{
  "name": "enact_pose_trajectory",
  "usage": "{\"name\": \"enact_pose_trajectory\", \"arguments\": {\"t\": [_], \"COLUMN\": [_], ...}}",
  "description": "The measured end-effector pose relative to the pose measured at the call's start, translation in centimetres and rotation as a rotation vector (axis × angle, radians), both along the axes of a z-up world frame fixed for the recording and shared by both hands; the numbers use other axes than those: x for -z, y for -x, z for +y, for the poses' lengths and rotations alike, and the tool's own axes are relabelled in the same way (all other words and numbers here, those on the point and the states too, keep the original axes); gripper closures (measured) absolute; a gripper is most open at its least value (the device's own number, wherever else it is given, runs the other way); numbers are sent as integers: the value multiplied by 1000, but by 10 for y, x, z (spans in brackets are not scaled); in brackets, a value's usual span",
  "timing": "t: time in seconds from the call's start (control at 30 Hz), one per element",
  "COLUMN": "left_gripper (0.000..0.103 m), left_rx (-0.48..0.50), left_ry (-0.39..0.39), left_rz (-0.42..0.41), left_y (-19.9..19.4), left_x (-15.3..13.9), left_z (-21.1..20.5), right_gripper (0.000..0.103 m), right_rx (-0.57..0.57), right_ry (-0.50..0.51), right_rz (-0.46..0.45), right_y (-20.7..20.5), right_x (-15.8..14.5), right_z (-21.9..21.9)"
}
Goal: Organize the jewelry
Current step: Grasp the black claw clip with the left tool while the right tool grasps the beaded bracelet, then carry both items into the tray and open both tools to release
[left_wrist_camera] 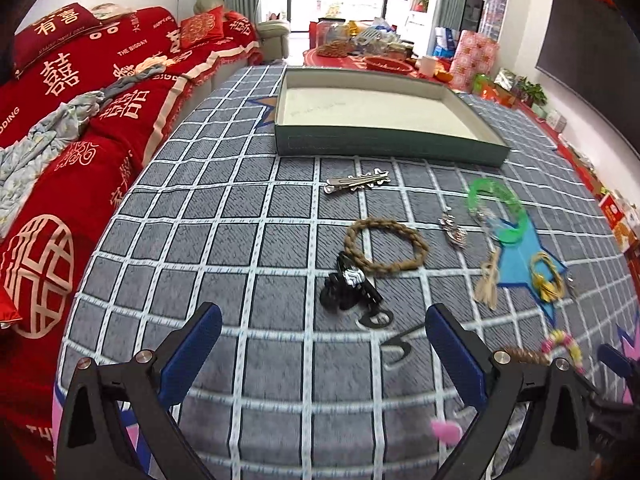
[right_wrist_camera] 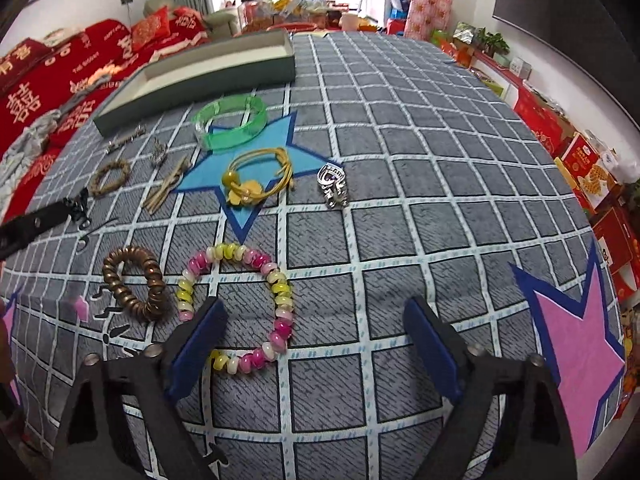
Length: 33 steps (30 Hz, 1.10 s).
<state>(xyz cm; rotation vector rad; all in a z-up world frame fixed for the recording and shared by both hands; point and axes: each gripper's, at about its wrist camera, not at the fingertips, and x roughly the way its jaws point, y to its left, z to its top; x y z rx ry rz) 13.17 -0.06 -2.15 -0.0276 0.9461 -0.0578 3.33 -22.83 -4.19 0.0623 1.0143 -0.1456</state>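
Jewelry lies scattered on a grey checked cloth. In the left wrist view a black hair clip [left_wrist_camera: 350, 286], a braided tan ring [left_wrist_camera: 385, 243], a silver clip [left_wrist_camera: 357, 181] and a green bangle [left_wrist_camera: 498, 210] lie ahead of my open, empty left gripper [left_wrist_camera: 323, 346]. An empty green box [left_wrist_camera: 380, 116] stands beyond. In the right wrist view my right gripper [right_wrist_camera: 316, 330] is open and empty over a pink-and-yellow bead bracelet [right_wrist_camera: 240, 300]. A bronze spiral band [right_wrist_camera: 134, 282], a yellow cord bracelet [right_wrist_camera: 256, 178], a silver ring [right_wrist_camera: 333, 186] and the green bangle [right_wrist_camera: 230, 120] lie nearby.
A sofa with red covers [left_wrist_camera: 80, 120] runs along the left of the cloth. Piles of boxes and gifts [right_wrist_camera: 580, 168] line the right side, and clutter stands behind the box [left_wrist_camera: 360, 48]. The left gripper's arm [right_wrist_camera: 28, 228] shows at the right view's left edge.
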Motion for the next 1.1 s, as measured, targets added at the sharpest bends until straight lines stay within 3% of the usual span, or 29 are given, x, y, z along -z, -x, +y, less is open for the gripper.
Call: {"name": "enact_pose_trajectory", "arguments": {"t": [0.1,0.17,0.23,0.27,0.3,0.33,0.37,0.4,0.43,0.47,0.57,0.77,1.1], "left_gripper": [9,20,25,34,49,58,61,63,63,69,69,69,69], "left_rx": [-3,-3,13,19,35,51,61,74,85,93,105,142,167], "left_ry": [4,2,-27,-32,-37,-32,-34,-29,-18,1,45,59,137], "left_rz": [48,69,53,44,32,26,23,23,22,24,27,-2,-58], "left_y": [-12,-16,-17,-17,-16,-16,-17,-17,-17,-16,-14,-11,-57], "left_x": [11,16,15,15,13,13,12,11,11,10,5,-17,-97], "left_z": [-2,-3,-7,-7,-9,-10,-11,-12,-12,-10,-6,-1,7], "right_gripper": [21,25,33,36,43,54,62,81,93,93,93,93,93], "right_rx": [-23,-40,-57,-66,-74,-78,-83,-85,-84,-81,-79,-77,-125], "right_ry": [6,6,6,8,8,8,6,7,5,4,-48,-133,-277], "right_rz": [5,11,16,18,20,21,20,20,22,25,11,-42,-109], "right_y": [-4,-6,-9,-10,-10,-11,-12,-13,-13,-15,-17,-28,-98], "right_x": [-1,-2,-3,-4,-5,-6,-7,-8,-8,-9,-12,-35,-95], "right_z": [2,4,7,9,10,11,13,13,13,13,7,-7,-19]}}
